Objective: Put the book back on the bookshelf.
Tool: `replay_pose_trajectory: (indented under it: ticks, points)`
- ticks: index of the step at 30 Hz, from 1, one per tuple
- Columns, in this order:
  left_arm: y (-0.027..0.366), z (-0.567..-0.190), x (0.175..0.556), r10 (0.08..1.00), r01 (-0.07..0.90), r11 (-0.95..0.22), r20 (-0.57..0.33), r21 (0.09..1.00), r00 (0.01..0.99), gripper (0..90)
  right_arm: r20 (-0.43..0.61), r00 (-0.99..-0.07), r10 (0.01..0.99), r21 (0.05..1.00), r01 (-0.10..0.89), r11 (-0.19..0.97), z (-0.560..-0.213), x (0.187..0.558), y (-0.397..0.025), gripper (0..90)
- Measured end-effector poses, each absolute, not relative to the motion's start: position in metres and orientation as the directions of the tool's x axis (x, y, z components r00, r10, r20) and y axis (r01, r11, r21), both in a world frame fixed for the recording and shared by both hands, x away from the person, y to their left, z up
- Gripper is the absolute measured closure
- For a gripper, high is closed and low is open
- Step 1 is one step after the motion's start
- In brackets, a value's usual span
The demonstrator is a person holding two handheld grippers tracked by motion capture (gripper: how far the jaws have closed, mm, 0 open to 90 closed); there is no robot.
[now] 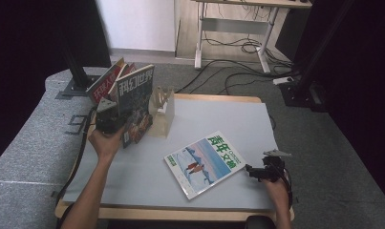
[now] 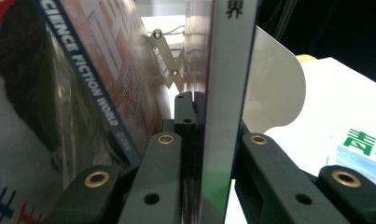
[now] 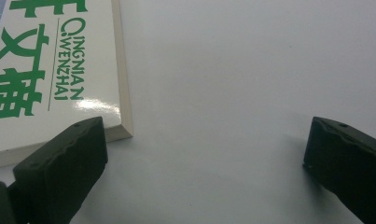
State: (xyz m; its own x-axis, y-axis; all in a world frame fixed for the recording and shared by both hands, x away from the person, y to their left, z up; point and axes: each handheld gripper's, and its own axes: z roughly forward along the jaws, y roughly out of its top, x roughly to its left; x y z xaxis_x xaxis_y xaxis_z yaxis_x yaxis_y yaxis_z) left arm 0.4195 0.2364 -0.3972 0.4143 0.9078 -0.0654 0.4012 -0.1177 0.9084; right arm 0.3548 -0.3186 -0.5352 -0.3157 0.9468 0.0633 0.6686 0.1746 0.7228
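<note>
Between the left gripper's clamped jaws stands the science-fiction magazine; the right gripper gapes wide beside the flat digest magazine.

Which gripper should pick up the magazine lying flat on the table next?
Right. The right gripper is open beside the flat magazine, near its corner. The left gripper is shut on the upright magazine at the wooden rack.
</note>
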Motion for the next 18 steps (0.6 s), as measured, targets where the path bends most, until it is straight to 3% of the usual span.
replay_pose_trajectory:
  ticks: [8,18]
  points:
    - [0.231,-0.408,0.427,0.909,0.373,-0.140,-0.030,0.917,0.416,82.8,0.063,-0.316,0.947,0.723,0.669,0.175,-0.535,0.355,-0.319,0.0]
    - [0.239,-0.416,0.424,0.892,0.400,-0.143,-0.057,0.905,0.448,82.5,0.062,-0.317,0.946,0.723,0.668,0.176,-0.535,0.355,-0.319,0.0]
